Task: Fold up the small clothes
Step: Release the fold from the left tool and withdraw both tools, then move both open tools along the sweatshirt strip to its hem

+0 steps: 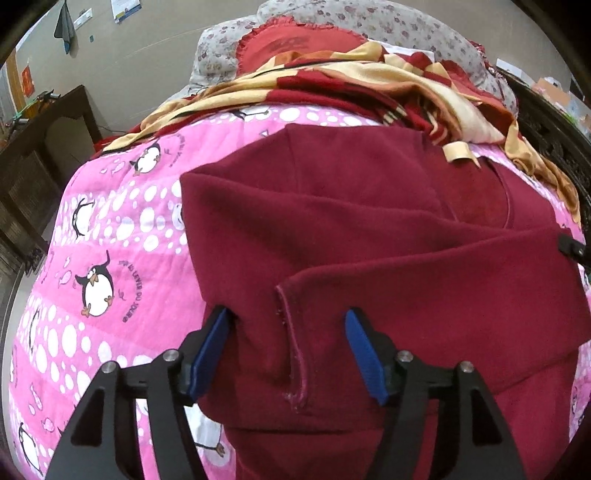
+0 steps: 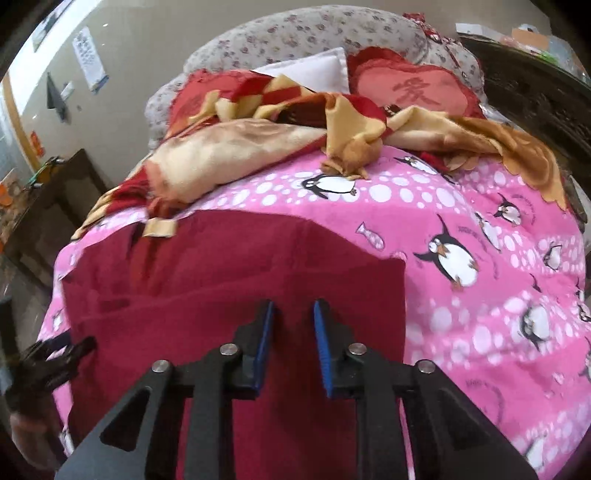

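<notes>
A dark red fleece garment lies spread on the pink penguin quilt, with one sleeve folded across its body. My left gripper is open over the garment's near edge. The sleeve's hemmed cuff lies between the blue pads, which do not press on it. In the right wrist view my right gripper hovers over the flat red garment, its jaws narrowly apart with nothing pinched. The left gripper shows blurred at that view's left edge.
A red and yellow checked blanket is bunched at the far end of the quilt, in front of floral pillows and a red heart cushion. Dark wooden furniture stands left of the bed, and a dark carved board on the right.
</notes>
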`<state>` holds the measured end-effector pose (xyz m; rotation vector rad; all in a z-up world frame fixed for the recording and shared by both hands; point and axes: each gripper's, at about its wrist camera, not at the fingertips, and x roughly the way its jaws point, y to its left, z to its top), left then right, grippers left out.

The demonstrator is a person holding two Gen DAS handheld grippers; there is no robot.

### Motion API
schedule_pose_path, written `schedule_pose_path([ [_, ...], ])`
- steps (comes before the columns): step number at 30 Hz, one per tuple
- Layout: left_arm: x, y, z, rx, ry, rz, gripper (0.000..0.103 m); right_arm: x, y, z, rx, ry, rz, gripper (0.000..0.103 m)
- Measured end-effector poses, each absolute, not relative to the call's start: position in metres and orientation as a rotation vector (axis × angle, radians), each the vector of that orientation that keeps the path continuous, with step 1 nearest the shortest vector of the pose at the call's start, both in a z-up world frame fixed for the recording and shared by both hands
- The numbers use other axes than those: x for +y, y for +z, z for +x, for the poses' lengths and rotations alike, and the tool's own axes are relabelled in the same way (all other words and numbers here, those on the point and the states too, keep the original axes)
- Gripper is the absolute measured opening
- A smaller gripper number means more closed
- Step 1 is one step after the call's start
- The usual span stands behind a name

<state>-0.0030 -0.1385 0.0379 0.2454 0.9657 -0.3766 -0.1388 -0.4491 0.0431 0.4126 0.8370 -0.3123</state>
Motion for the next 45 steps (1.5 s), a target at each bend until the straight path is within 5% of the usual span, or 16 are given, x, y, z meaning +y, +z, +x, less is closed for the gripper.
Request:
schedule_pose_path([
  [9,-0.137,0.035,0.000,0.963,-0.375,0.232,0.075,-0.434,0.068,-0.189,0.832,-0.286,0.390,0.054],
  [16,-0.136,0.038,-0.007,0.959,-0.362,0.246,0.076,-0.421,0.029,-0.222,0.927,-0.312,0.329,0.054],
  [27,-0.087,0.069,-0.060,0.970,-0.417,0.221,0.076,-0.354,0.080,-0.258,0.908,0.098,0.458,0.058],
  [41,-0.005,0.087,-0.114,0.975,-0.380,0.215,0.076,-0.221,0.015,-0.284,1.138,0.432,0.435,0.062],
  [44,0.008,0.091,-0.122,0.974,-0.373,0.212,0.076,-0.204,0.016,-0.287,1.117,0.441,0.373,0.059],
  [45,0.012,0.092,-0.125,0.974,-0.374,0.211,0.076,-0.198,0.018,-0.288,1.106,0.466,0.364,0.049],
])
